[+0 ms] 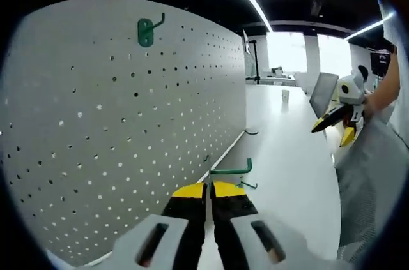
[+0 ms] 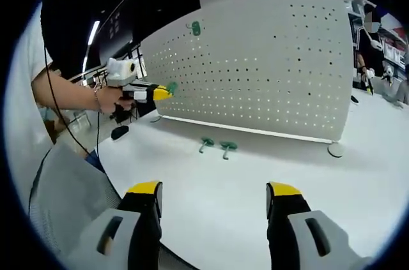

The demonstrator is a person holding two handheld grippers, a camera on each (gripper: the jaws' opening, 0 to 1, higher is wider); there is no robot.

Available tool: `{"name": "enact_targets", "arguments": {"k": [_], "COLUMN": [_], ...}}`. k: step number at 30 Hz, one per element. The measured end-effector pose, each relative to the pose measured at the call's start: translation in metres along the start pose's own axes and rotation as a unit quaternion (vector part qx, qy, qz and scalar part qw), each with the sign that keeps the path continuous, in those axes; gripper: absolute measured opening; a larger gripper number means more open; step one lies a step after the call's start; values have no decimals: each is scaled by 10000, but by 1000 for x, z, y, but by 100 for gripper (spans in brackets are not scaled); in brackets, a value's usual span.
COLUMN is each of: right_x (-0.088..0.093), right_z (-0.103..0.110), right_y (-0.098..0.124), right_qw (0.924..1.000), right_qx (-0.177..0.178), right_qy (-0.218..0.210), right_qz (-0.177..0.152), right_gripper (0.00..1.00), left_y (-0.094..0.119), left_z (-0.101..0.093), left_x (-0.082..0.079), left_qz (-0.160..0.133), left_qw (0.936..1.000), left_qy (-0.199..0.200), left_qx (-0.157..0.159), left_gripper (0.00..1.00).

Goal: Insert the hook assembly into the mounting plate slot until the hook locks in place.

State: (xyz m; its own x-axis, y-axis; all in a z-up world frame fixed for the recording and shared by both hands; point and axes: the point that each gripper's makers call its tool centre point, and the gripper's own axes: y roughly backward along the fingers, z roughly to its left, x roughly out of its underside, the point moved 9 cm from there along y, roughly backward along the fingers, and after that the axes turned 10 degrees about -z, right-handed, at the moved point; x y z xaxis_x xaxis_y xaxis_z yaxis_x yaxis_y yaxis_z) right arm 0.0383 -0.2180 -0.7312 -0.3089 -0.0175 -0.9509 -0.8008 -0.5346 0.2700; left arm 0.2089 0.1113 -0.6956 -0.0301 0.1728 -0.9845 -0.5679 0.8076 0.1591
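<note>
With one green hook [image 1: 148, 30] already hung high on the pegboard [image 1: 128, 129], our left tongs [image 1: 209, 188] pinch a second hook [image 1: 234, 169], our right tongs [image 2: 214, 195] gape empty, and two hooks [image 2: 217, 147] wait on the surface near the board's foot.

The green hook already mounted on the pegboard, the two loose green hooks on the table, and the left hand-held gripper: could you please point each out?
Mounted green hook [image 1: 146, 31]: left gripper view, on its backplate.
Loose green hooks [image 2: 227, 147]: right gripper view, on the right one's base.
Left hand-held gripper [image 2: 167, 90]: right gripper view, at its yellow tips.
</note>
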Motion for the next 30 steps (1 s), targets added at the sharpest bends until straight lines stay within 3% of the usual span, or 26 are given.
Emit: {"name": "enact_targets", "arguments": {"k": [9, 19, 20, 28, 30], "right_x": [-4, -2, -3, 0, 0], "right_z": [1, 2, 3, 4, 4], "right_y": [-1, 2, 2, 5, 5], "right_qw": [10000, 9999, 9999, 10000, 10000], "right_qx": [-15, -26, -24, -7, 1], "right_qy": [20, 21, 20, -2, -14], "right_qz": [-68, -104, -109, -81, -78], "right_gripper": [64, 63, 63, 63, 63], "left_y": [14, 25, 27, 37, 38], "left_z": [-17, -34, -34, -43, -45], "left_x": [-13, -20, -22, -36, -41], "left_qz": [-591, -842, -962, -1228, -1476], "left_qw": [9973, 9954, 9933, 9897, 9843], "left_qy": [383, 414, 593, 650, 890], "left_qx": [-214, -194, -250, -338, -378], "left_gripper": [2, 2, 2, 2, 2]}}
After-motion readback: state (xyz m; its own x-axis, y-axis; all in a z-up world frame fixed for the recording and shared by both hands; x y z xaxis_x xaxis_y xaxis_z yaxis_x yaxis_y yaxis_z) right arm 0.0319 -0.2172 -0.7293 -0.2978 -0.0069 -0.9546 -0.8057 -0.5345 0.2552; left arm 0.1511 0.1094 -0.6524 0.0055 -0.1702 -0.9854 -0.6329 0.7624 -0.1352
